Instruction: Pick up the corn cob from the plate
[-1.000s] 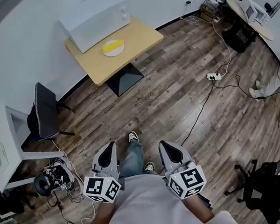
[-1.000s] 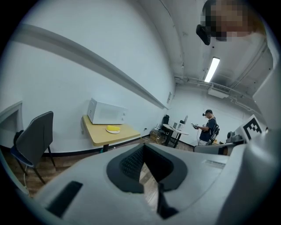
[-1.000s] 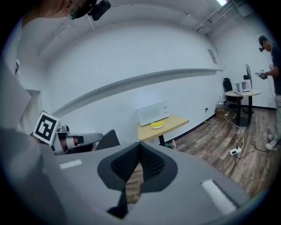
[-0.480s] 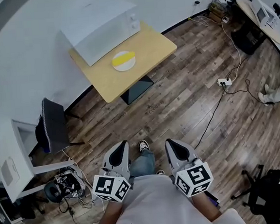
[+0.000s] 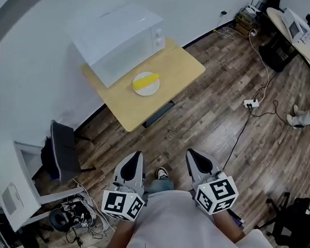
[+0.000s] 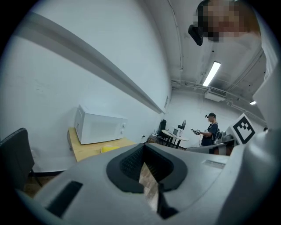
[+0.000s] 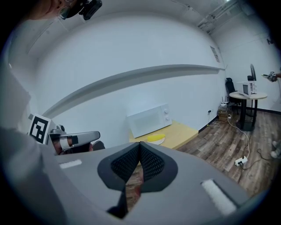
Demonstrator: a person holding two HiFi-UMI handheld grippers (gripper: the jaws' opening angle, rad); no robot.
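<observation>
- Head view: the tabletop (image 5: pixel 185 64) with the microwave (image 5: pixel 118 40) now sits lower and nearer in the picture than a second ago, while more of the wooden floor (image 5: pixel 209 121) lies behind the person's feet. Both tools keep their place low in the picture, side by side in front of the person's shirt.
- Head view: the corn cob (image 5: pixel 146 82) lies across the white plate (image 5: pixel 141 91), which stands on the tabletop just in front of the microwave and well apart from both tools. The left tool (image 5: pixel 136 159) and the right tool (image 5: pixel 193 153) both point toward the tabletop, over bare floor.
- Left tool view: the left tool (image 6: pixel 143 146) is clenched, its tips meeting with nothing between them; only floor shows through the slit behind. The corn cob (image 6: pixel 109 148) shows as a yellow shape far beyond.
- Right tool view: the right tool (image 7: pixel 139 143) is clenched too and holds nothing. The corn cob (image 7: pixel 156 137) rests on its plate (image 7: pixel 158 141), far ahead of the tips.
</observation>
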